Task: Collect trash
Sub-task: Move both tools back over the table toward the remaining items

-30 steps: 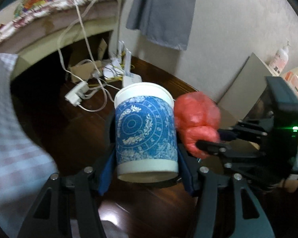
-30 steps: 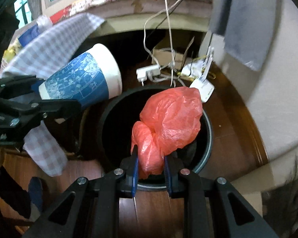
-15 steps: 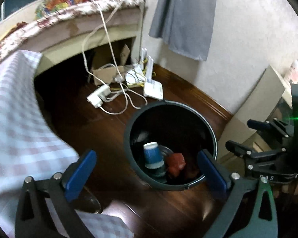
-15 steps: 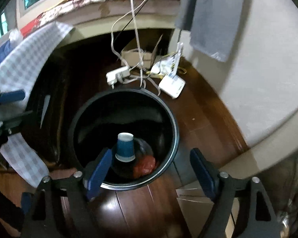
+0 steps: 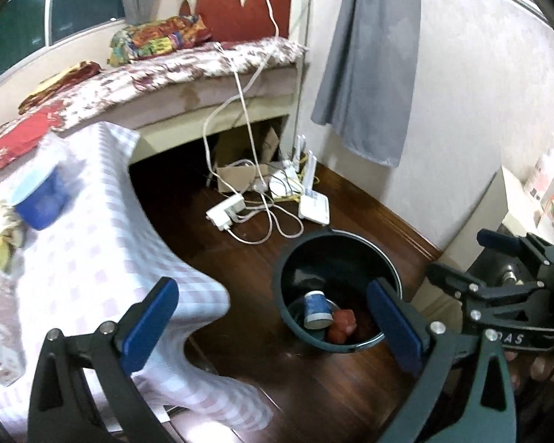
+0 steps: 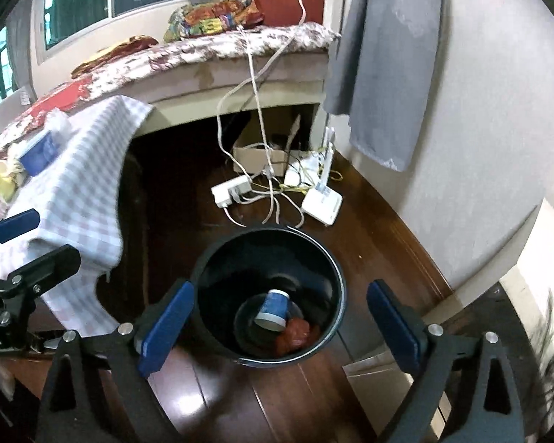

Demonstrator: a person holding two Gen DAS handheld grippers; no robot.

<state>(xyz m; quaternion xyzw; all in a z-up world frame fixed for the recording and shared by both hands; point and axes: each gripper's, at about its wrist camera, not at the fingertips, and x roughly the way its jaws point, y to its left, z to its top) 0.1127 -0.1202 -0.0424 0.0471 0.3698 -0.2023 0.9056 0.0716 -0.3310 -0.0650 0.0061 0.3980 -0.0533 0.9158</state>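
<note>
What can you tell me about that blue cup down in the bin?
The cup looks like paper, blue with a pale pattern and white bands at both ends. It lies tipped on its side at the bottom of the black bin, right beside a crumpled red bag, apparently touching it. Nothing holds it.

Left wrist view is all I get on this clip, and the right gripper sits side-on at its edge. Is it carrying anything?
Observer: No. In the right wrist view the right gripper has nothing between its fingers. Its jaws are opening above the bin.
Operator: My own finger covers the floor just right of the bin. Any trash lying there?
Observer: A flat piece of cardboard lies on the floor beside the bin.
Operator: And inside the bin?
Observer: The paper cup lies tipped on a dark round dish, with the red bag against it.
</note>
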